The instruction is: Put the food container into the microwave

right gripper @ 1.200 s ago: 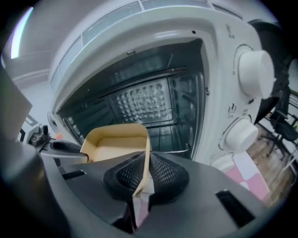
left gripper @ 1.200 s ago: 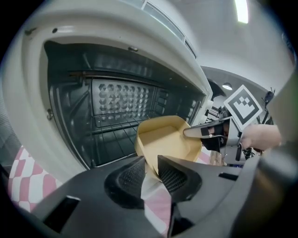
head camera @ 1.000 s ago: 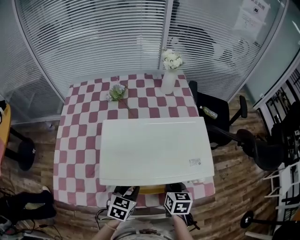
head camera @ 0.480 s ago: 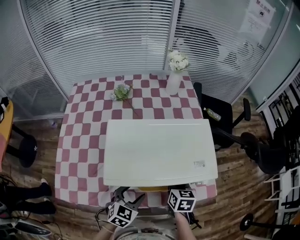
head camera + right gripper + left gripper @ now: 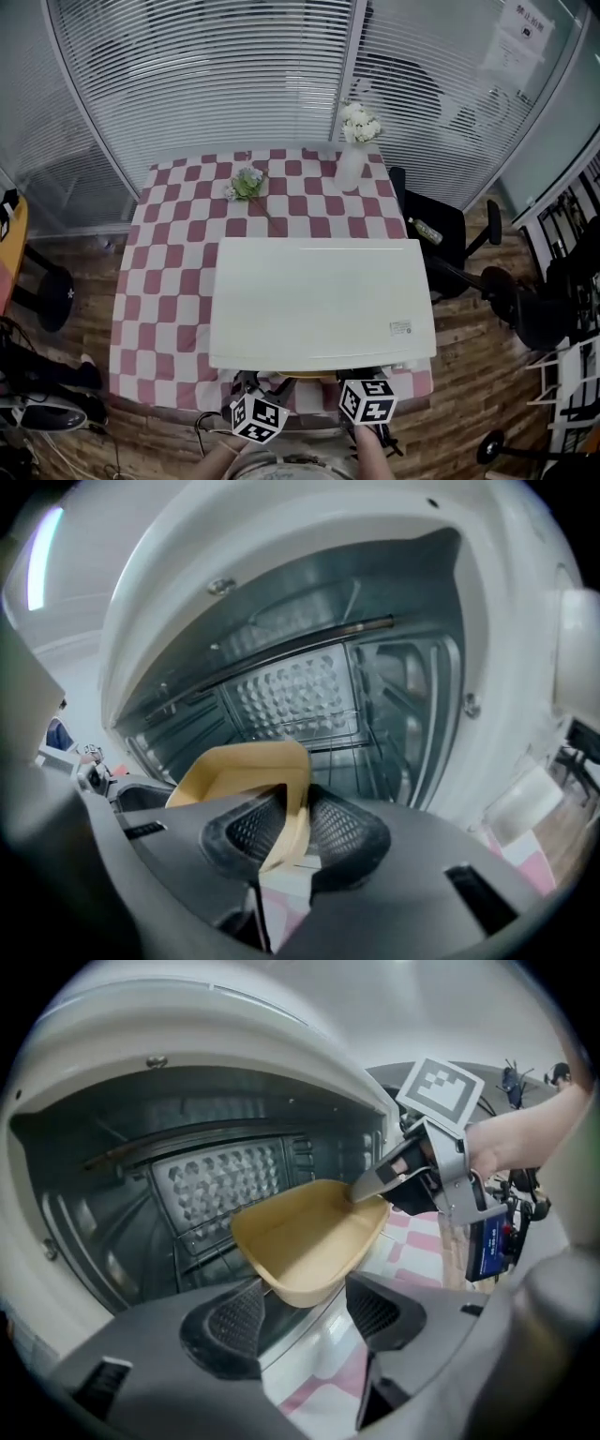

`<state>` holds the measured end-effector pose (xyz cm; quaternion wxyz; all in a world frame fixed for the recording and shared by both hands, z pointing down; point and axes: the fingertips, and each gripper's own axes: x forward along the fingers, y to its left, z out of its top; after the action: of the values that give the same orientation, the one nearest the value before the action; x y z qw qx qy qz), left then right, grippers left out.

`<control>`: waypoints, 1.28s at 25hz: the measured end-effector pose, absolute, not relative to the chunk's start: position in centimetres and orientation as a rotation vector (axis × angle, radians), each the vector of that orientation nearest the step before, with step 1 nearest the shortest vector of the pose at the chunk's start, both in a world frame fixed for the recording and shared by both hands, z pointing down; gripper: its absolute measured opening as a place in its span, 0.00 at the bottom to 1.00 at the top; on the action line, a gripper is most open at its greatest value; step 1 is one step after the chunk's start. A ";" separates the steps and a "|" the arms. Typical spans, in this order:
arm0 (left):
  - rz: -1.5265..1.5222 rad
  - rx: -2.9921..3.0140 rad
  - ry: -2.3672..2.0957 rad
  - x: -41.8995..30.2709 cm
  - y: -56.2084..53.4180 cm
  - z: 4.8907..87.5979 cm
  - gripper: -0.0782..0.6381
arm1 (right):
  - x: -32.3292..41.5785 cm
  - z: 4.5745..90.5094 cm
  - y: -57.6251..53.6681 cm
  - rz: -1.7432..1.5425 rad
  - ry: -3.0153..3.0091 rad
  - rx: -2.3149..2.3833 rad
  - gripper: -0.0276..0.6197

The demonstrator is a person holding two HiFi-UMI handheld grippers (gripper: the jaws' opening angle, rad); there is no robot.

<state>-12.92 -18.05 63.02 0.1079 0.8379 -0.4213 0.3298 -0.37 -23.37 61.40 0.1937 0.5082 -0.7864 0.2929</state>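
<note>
Red-and-white checked cloth (image 5: 155, 281) is covering the table, with a loose flower sprig (image 5: 246, 183) lying on it toward the far side. A white microwave (image 5: 319, 300) is occupying the near half of the cloth, its cavity standing open toward the person.

At the near edge, the left gripper (image 5: 305, 1314) is hovering in front of the opening with its jaws spread. It is pinching nothing. The tan food container (image 5: 305, 1241) is hanging just beyond and above the gap between those jaws. Whether it is touching them cannot be determined.

The container is sitting tilted at the mouth of the cavity, its far end reaching in toward the perforated back wall.

The right gripper (image 5: 292, 822) is carrying it. Its two jaws are pressing together on the thin wall at the container's right-hand corner, with the rim rising between the ribbed pads.

Further right, a white vase of flowers (image 5: 352, 164) is standing at the far corner of the table. A black office chair (image 5: 441, 230) is standing just beside the table on the wooden floor (image 5: 469, 356).
</note>
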 end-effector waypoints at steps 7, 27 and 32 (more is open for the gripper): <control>0.918 2.438 -1.246 -12.7 -18.8 62.7 0.50 | -0.9 59.6 -23.2 0.705 -2.334 1.373 0.36; 0.866 2.409 -1.357 -11.0 -23.0 62.5 0.48 | 0.7 57.6 -19.1 0.642 -2.354 1.384 0.39; 0.861 2.407 -1.351 -10.8 -22.4 62.5 0.48 | 1.2 57.5 -18.2 0.634 -2.350 1.389 0.39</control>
<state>-10.79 -22.38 62.54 0.1247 0.8261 -0.4635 0.2955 1.20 -18.21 57.47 0.1688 0.4885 -0.8265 0.2230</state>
